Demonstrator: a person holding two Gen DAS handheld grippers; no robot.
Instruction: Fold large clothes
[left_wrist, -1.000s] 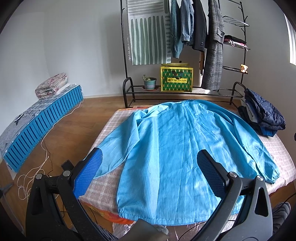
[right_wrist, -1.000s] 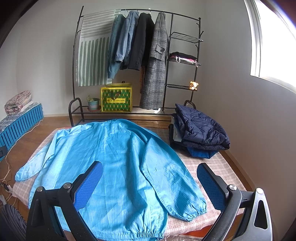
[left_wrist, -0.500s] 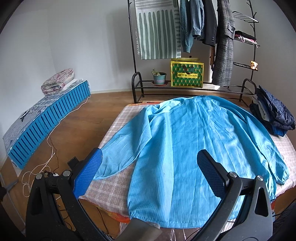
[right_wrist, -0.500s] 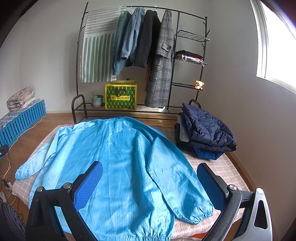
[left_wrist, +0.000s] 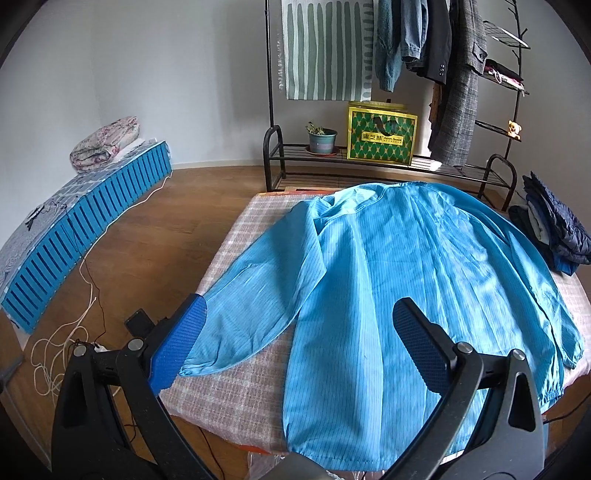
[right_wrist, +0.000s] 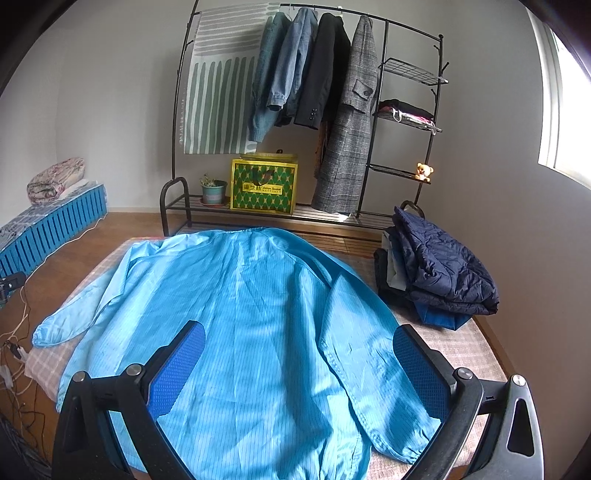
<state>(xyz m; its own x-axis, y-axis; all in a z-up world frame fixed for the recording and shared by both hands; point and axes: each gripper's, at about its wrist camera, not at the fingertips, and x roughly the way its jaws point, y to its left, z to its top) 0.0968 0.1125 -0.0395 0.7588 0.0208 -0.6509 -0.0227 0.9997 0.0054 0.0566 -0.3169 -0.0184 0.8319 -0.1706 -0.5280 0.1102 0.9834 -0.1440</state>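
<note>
Two grippers up, both empty. My left gripper (left_wrist: 299, 343) has jaws spread wide over the near-left part of the shirt (left_wrist: 406, 280), not touching cloth; right gripper (right_wrist: 299, 365) also wide, hovering over the shirt's lower middle, nothing in it.

Shirt is the big blue one, spread flat w/ what looks like its back up on the checked table (left_wrist: 236, 236), collar at the far edge, hem hanging a bit over the near edge. Left sleeve (left_wrist: 243, 314) angles out and down, cuff close to the table's near-left edge. Right sleeve (right_wrist: 369, 354) lies along the body on the other side, cuff near the front-right corner. Spread like that so sleeves can be folded in first, I'd say. Folded pile (right_wrist: 439, 266) of dark clothes sits far right on the table, apart from the shirt, prob. the done stack. Rack (right_wrist: 306, 92) w/ hung coats behind, not in play.

Vs. 1 s ago: left cam has swung left and the sleeve cuff now sits right by my left finger (left_wrist: 177, 347), where before it was further off. Right view pulled back slightly, more of the right cuff in sight. Shirt itself hasn't shifted. Jaw width unchanged on both.

Judging by that, I'm lining up on the left cuff; fold not started yet.
</note>
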